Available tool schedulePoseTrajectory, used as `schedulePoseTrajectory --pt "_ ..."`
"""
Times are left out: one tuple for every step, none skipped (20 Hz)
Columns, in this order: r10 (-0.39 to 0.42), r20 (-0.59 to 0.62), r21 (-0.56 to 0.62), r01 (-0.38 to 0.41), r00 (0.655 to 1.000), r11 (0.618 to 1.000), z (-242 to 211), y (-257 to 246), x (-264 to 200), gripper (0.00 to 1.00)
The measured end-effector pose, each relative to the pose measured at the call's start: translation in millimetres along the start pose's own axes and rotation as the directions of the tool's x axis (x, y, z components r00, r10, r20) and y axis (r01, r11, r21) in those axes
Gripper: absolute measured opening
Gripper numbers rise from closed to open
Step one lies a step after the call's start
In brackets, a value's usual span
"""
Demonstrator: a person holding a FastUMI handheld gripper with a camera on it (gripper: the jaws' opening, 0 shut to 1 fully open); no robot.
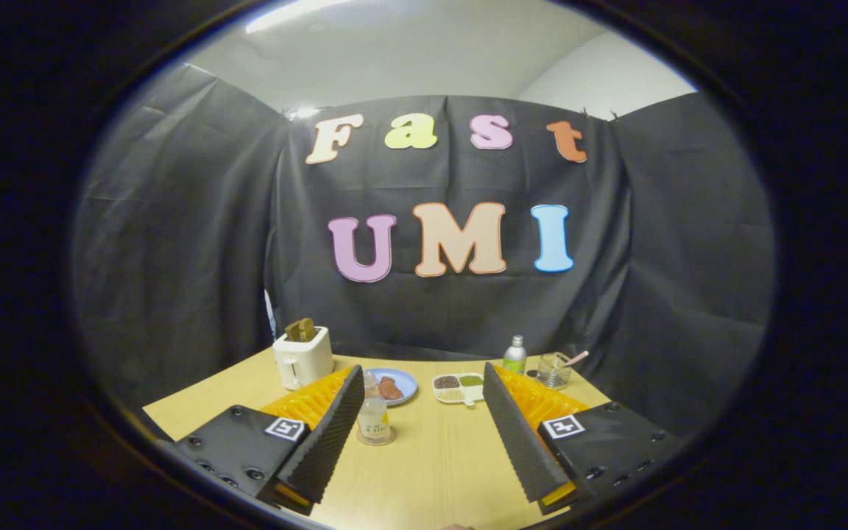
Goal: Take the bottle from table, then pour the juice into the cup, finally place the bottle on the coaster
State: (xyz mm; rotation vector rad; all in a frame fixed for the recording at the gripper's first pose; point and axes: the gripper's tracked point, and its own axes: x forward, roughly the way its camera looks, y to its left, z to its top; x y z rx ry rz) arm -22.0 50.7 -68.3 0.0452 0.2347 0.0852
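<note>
A small clear bottle [374,414] of pale juice stands upright on a round coaster [376,439] on the wooden table [439,464]. It is close to the inner side of my left finger [328,442] without touching it. My gripper [422,377] is open wide, and nothing is pressed between the fingers. A glass cup [553,371] with a pink stick in it stands beyond the right finger [516,434], at the table's far right. Beside the cup is a second bottle [514,355] with a green label and a silver cap.
A white toaster [303,358] with bread in it stands at the far left. Just past the fingertips lie a blue plate [403,383] with food and a white divided dish [459,389]. The black cloth wall closes the table's far side.
</note>
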Motion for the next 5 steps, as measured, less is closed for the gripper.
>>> schedulePoseTrajectory --pt "0.001 0.004 0.012 -0.001 1.0 1.0 1.2 0.1 -4.0 1.0" --pt "0.0 0.007 0.019 0.0 1.0 1.0 2.0 0.3 -6.4 1.0" --pt "-0.001 0.011 0.019 0.0 1.0 1.0 2.4 -1.5 -7.5 1.0" --pt "-0.004 0.015 0.015 0.004 1.0 1.0 3.7 -3.5 -8.6 1.0" --pt "-0.006 0.021 0.011 0.006 1.0 1.0 5.4 -5.3 -9.3 1.0"
